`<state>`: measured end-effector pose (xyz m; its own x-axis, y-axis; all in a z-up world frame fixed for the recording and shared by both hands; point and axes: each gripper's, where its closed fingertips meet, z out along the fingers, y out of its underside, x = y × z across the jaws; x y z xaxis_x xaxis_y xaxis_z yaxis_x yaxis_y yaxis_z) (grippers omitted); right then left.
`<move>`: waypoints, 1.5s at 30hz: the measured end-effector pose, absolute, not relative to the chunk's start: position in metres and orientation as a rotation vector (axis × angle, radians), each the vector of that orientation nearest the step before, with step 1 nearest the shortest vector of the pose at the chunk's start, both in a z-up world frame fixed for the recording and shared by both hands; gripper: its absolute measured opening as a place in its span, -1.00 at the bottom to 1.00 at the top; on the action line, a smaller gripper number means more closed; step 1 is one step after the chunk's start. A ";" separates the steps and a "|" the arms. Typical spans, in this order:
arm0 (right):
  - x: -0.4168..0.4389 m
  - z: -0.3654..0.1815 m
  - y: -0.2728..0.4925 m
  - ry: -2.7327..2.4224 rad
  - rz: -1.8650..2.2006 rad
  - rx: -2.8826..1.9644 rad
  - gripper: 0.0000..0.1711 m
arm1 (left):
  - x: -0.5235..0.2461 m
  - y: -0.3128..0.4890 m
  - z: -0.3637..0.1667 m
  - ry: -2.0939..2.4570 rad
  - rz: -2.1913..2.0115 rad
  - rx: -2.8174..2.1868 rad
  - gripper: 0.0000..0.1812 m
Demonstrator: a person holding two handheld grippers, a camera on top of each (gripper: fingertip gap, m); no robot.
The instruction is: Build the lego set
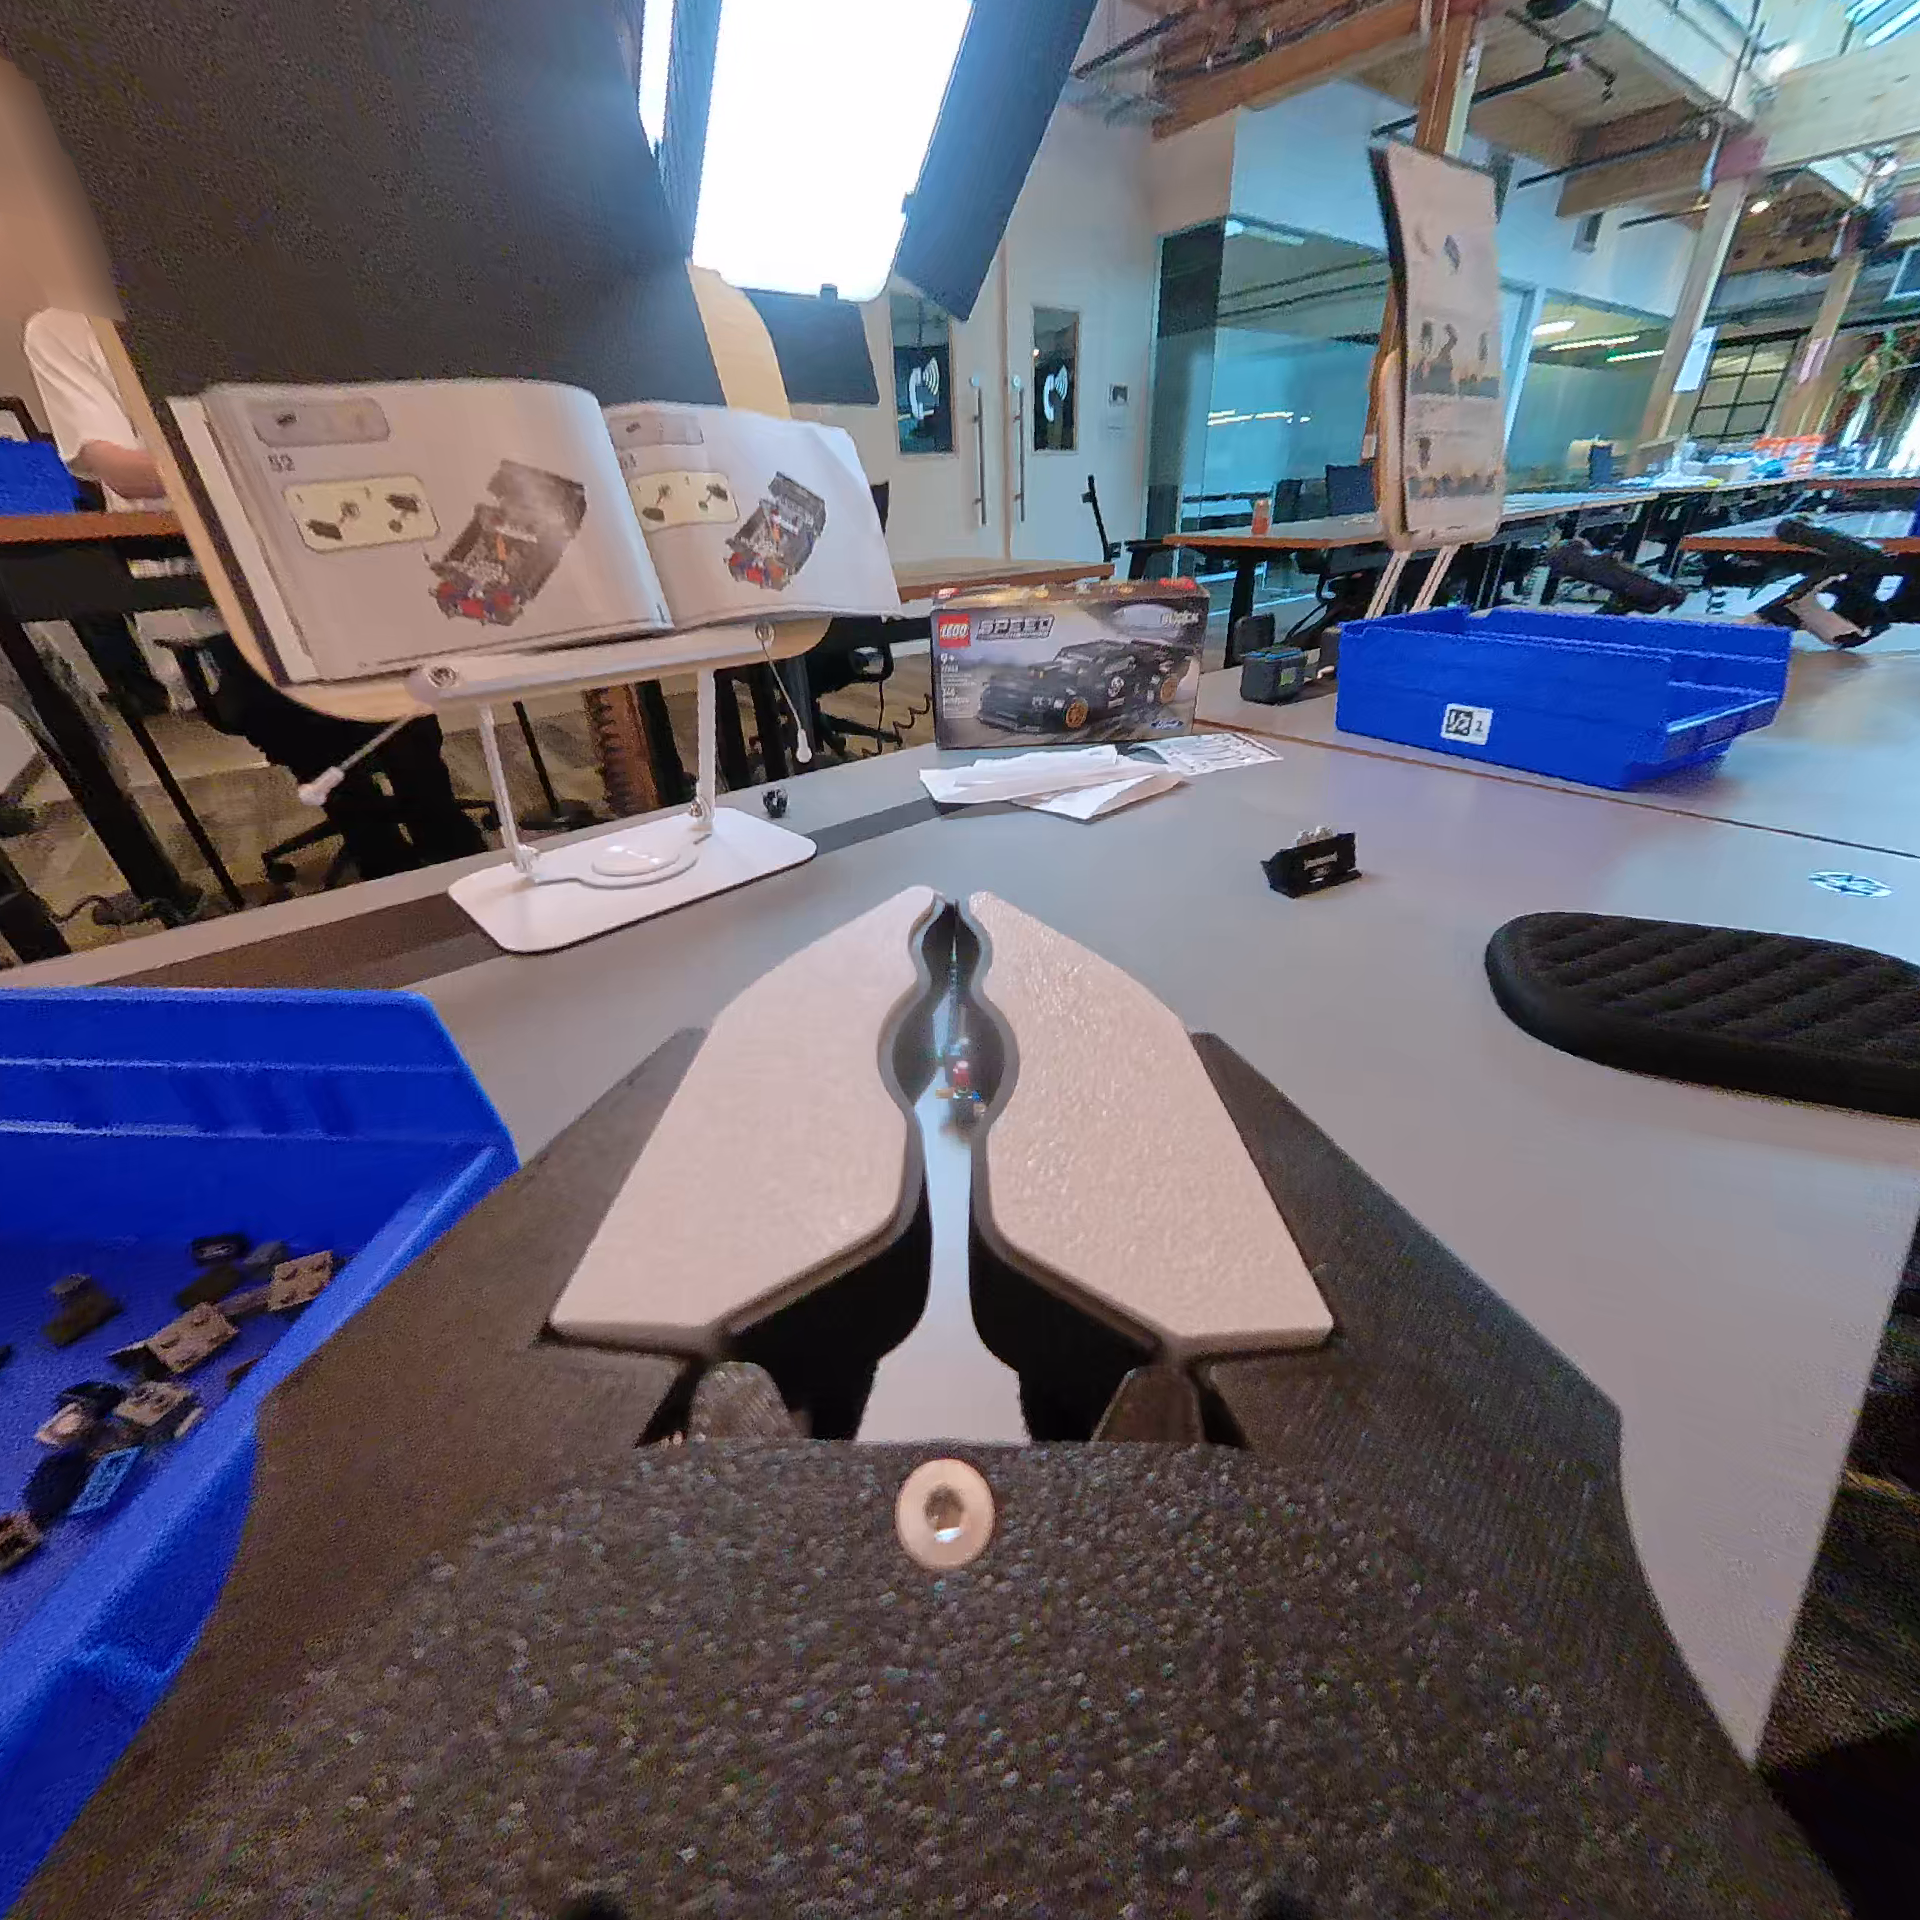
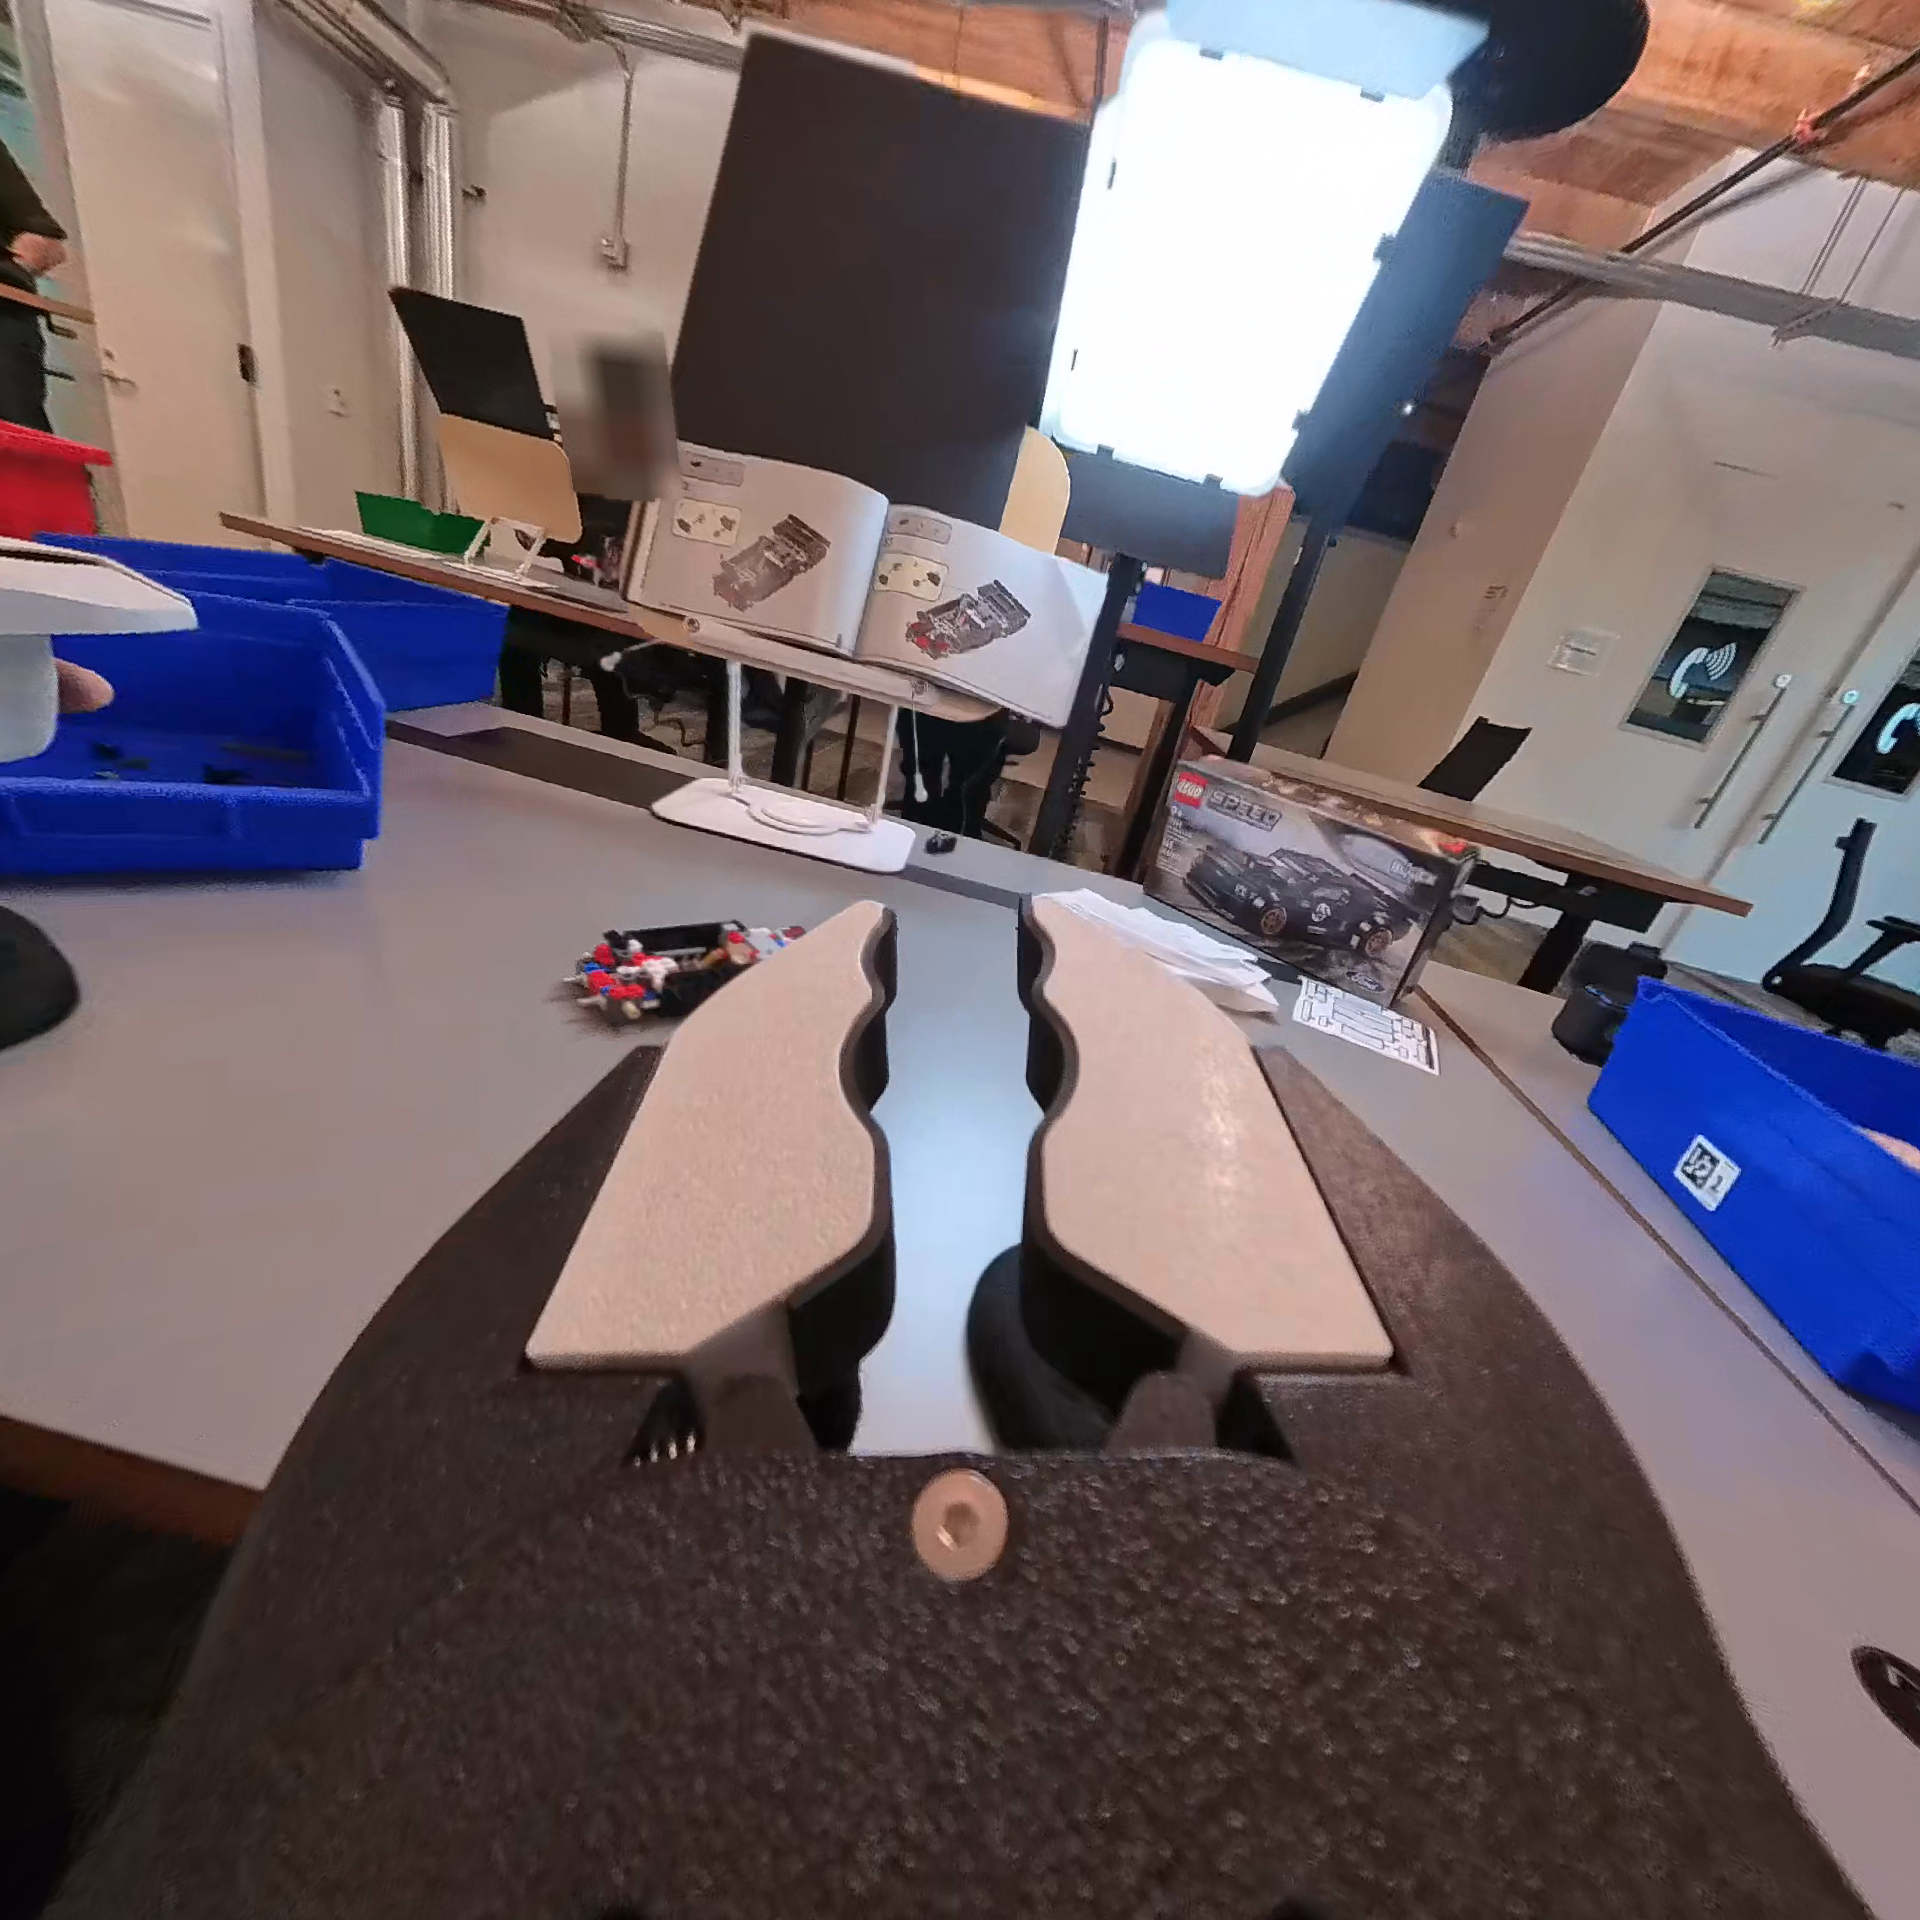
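Note:
A partly built lego car chassis (image 2: 665, 966), black with red, white and blue pieces, lies on the grey table (image 2: 312, 1091), just left of my right gripper's left finger. My right gripper (image 2: 956, 925) is open and empty, low over the table. My left gripper (image 1: 951, 920) is shut, tips together, with nothing visible between them. A bit of the chassis (image 1: 961, 1086) shows through the gap behind its tips. A small black lego sub-assembly (image 1: 1311, 862) stands on the table ahead to the right. A blue bin (image 1: 156, 1299) of several loose pieces sits at the left gripper's left.
An open instruction book (image 1: 468, 520) rests on a white stand (image 1: 634, 873) at the table's far edge. The lego box (image 1: 1070, 665), papers (image 1: 1049, 779) and a sticker sheet (image 2: 1366, 1023) lie beyond. A second blue bin (image 1: 1558, 686) and a black pad (image 1: 1704, 997) are at the right. My right fingertips sit around 30 cm from my left ones.

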<state>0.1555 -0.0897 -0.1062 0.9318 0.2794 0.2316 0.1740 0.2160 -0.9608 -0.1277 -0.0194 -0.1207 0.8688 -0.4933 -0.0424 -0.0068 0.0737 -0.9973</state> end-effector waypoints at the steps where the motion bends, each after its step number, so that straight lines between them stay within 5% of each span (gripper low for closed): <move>1: 0.162 -0.112 -0.081 -0.393 0.091 -1.368 -0.74 | -0.124 -0.013 -0.124 0.417 -0.383 -1.471 -1.00; 15: 0.150 -0.088 -0.002 -0.530 0.276 -1.310 -0.73 | -0.132 0.009 -0.098 0.374 -0.327 -1.499 -0.95; 27: 0.071 -0.120 0.081 -0.700 0.418 -1.348 -0.71 | -0.194 0.035 -0.149 0.278 -0.235 -1.625 -0.80; 45: 0.081 -0.122 0.146 -0.808 0.549 -1.374 -0.59 | -0.158 0.076 -0.147 0.433 -0.274 -1.696 -0.78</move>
<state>0.0806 0.1460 -0.1221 0.6258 0.7589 0.1803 0.1121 0.1413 -0.9836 -0.1577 0.0765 -0.1471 0.8996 -0.4322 -0.0624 -0.1295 -0.1276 -0.9833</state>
